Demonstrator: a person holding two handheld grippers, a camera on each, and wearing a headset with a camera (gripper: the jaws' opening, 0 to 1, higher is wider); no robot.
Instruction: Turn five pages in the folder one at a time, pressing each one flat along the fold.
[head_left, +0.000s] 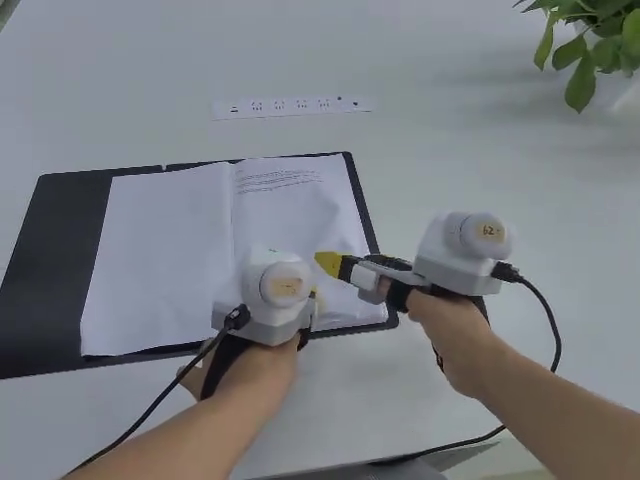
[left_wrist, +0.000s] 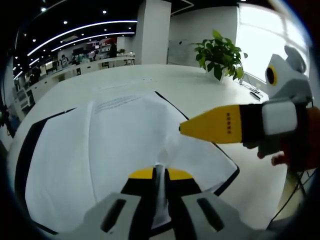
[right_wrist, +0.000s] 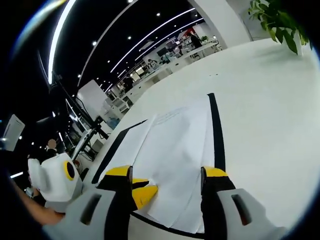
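Left gripper view shows the left claw (left_wrist: 155, 174) closed on what looks like the near edge of a page (left_wrist: 130, 125). The right claw (right_wrist: 167, 172) stands wide open and empty just beside it. The folder (head_left: 55, 250) lies open on the white counter (head_left: 450, 130). The paper looks light, limp and easily creased, so an edge or corner grip suits. A power strip (head_left: 292, 105) and plant (head_left: 585, 45) sit beyond, in a bright office.

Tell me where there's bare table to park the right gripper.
Bare table lies right of the folder, toward the plant, and in the band between the power strip and the folder's far edge. The folder's near right corner is crowded: the left gripper pinches a page there, with the right gripper open beside it.
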